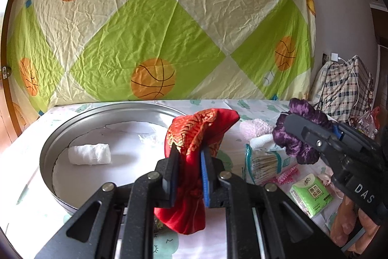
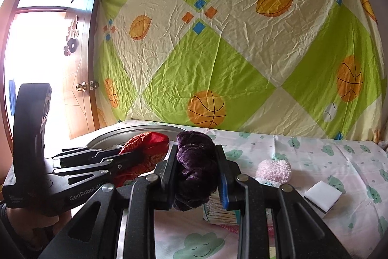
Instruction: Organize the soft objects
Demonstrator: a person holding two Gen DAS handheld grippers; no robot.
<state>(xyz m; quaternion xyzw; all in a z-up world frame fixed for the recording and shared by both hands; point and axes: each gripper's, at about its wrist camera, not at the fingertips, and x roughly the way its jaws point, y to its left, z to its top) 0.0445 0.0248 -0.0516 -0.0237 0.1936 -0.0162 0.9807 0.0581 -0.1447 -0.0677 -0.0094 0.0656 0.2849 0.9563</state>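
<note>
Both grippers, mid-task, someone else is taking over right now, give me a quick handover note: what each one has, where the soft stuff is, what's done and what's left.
Left gripper: shut on the red brocade pouch, held just right of the round metal tray.
Right gripper: shut on the purple velvet scrunchie, lifted off the bedsheet.
Done: a white gauze roll lies in the tray.
Left: neither held item is in the tray yet. The pink fluffy piece, white sponge block, cotton swab pack and green tissue pack lie on the sheet; which belong in the tray I cannot tell.
</note>
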